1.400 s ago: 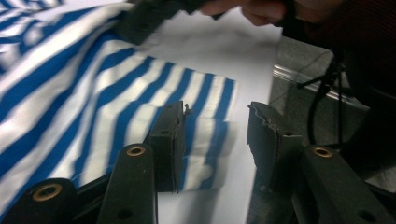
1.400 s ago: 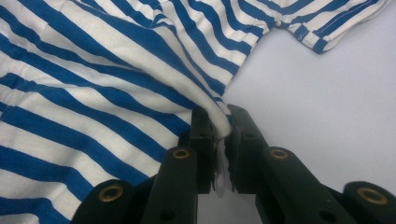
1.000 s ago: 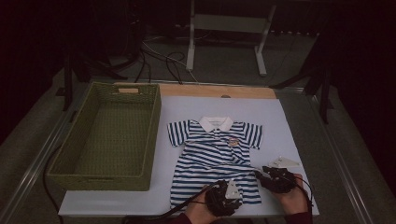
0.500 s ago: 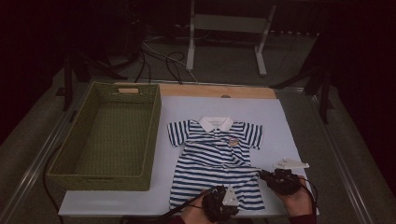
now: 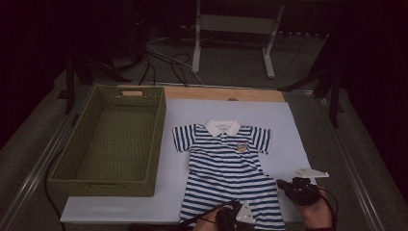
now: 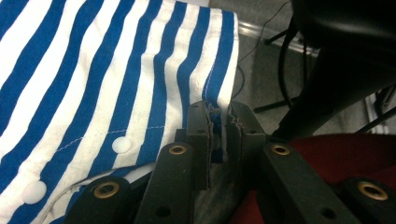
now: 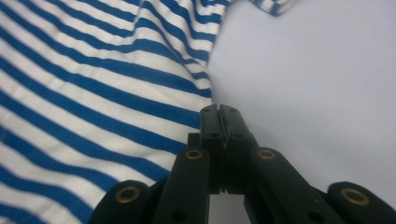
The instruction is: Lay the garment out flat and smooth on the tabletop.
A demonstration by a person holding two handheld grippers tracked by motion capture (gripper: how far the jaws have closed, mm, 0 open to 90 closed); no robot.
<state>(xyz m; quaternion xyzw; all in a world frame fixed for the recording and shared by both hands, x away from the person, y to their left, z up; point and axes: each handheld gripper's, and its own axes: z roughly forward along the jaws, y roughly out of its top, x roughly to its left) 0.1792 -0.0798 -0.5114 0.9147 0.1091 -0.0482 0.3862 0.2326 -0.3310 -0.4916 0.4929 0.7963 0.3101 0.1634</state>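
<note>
On the white bench [image 5: 298, 130] lies a blue-and-white striped baby romper [image 5: 226, 168], collar away from the person, legs at the near edge. The left claw [image 6: 219, 122] is clamped on the hem of one leg, cloth pinched between its jaws. The right claw [image 7: 219, 116] has just closed tight at the romper's side edge. A green woven basket [image 5: 156, 139] stands just beside the romper.

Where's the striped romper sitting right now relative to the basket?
In the high view the striped romper lies flat on the white sheet, just right of the green basket, collar at the far end, its near hem at the table's front edge.
</note>
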